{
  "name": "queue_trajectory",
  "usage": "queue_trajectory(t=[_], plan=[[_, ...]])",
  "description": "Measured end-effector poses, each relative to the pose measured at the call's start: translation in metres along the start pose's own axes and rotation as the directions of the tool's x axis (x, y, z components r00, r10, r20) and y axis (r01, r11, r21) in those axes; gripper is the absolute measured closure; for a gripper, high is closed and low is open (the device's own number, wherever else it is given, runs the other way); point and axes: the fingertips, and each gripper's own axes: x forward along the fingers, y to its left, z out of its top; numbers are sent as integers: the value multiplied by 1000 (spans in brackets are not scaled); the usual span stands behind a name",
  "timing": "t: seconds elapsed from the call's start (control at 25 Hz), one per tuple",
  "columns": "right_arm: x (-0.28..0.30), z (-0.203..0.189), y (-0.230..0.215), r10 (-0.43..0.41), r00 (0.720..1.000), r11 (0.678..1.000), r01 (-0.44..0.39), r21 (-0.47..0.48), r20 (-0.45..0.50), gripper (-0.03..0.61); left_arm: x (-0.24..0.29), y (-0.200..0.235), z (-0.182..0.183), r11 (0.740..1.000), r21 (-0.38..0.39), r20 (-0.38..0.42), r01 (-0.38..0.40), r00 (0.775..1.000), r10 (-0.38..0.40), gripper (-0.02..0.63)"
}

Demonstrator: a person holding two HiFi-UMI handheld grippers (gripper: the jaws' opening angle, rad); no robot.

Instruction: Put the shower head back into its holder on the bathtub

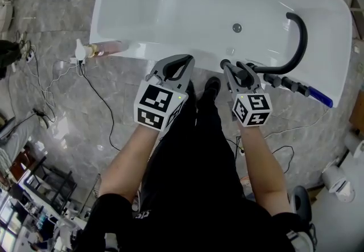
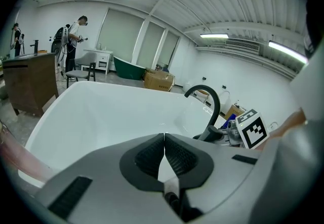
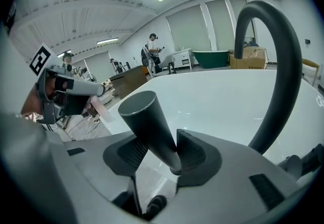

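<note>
The shower head [image 3: 149, 127], a dark grey cylinder, stands tilted between the jaws of my right gripper [image 3: 157, 154]. It leans on the right pad, and a gap shows at the left pad, so the jaws are open around it. From above, the right gripper [image 1: 233, 66] is at the near rim of the white bathtub [image 1: 170, 52], with the shower head [image 1: 226, 65] a dark stub at its tips. My left gripper [image 1: 181, 62] hovers over the same rim to the left, shut and empty, and its pads meet at the tips [image 2: 164, 139].
A black arched spout [image 1: 301, 40] rises from the tub rim on the right, next to dark fittings [image 1: 284, 82] and a blue piece [image 1: 318, 97]. A pump bottle [image 1: 94, 49] lies on the left rim. Cables [image 1: 96, 97] trail over the tiled floor. People [image 2: 76, 36] stand far behind.
</note>
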Motion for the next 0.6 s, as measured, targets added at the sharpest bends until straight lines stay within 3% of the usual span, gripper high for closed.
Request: queue_trajectory(t=[0.4, 0.6], plan=[[-30, 16, 21, 35, 999, 999, -35, -7, -13, 370, -23, -9, 31, 1000, -3, 26, -20, 999, 20, 595], [-65, 51, 37, 31, 999, 999, -31, -25, 22, 385, -44, -13, 68, 1000, -19, 68, -25, 997, 27, 595]])
